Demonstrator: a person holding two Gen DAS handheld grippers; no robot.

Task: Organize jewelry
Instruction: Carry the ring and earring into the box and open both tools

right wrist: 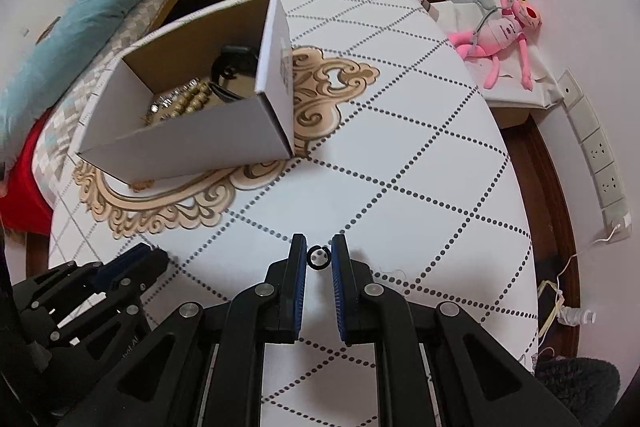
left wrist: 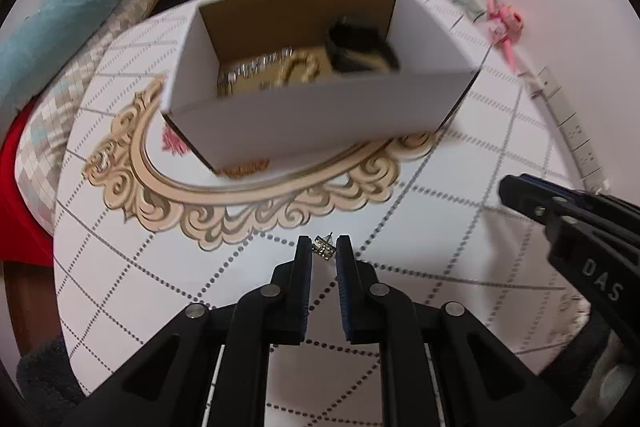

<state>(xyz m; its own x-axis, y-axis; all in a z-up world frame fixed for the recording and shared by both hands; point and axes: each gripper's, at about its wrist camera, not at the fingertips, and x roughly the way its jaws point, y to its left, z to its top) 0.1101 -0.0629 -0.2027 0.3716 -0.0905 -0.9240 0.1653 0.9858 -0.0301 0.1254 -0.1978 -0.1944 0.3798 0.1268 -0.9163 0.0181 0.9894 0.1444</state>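
Note:
A white cardboard box stands on the round table and holds beaded jewelry and a black item; it also shows in the right wrist view. My left gripper is shut on a small sparkly stud earring, held above the table in front of the box. My right gripper is shut on a small black ring, held above the table to the right of the box. Each gripper shows in the other's view: the right one, the left one.
The table has a white cloth with a dotted grid and a tan ornate motif. A bed with a teal blanket lies at the left. A pink plush toy lies at the right, by wall sockets.

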